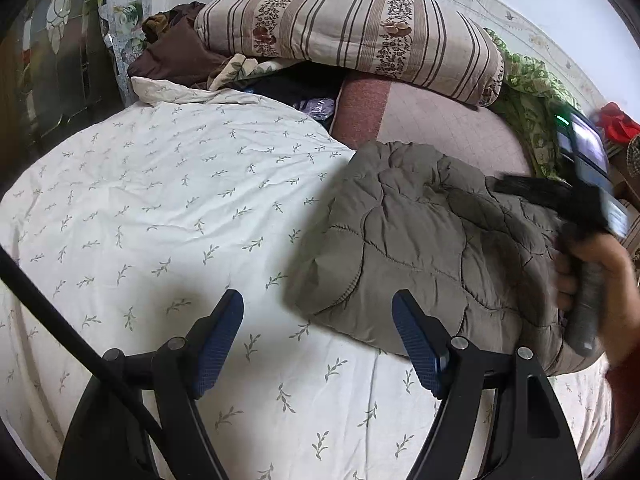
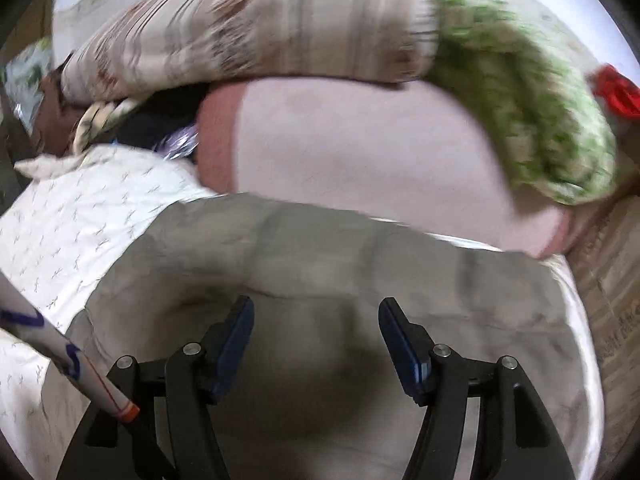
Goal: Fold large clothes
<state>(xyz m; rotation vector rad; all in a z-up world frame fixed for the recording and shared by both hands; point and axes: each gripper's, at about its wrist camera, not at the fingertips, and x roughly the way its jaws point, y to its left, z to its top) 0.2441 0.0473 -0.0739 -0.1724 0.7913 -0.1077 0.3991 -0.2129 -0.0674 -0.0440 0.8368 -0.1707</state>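
Jacket (image 1: 432,240) folded; no legible writing.

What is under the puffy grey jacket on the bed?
The folded grey quilted jacket lies on a white bedsheet with small green leaf sprigs; its far edge reaches a pink checked cushion. Whatever sits directly beneath the jacket is covered, so it cannot be seen.
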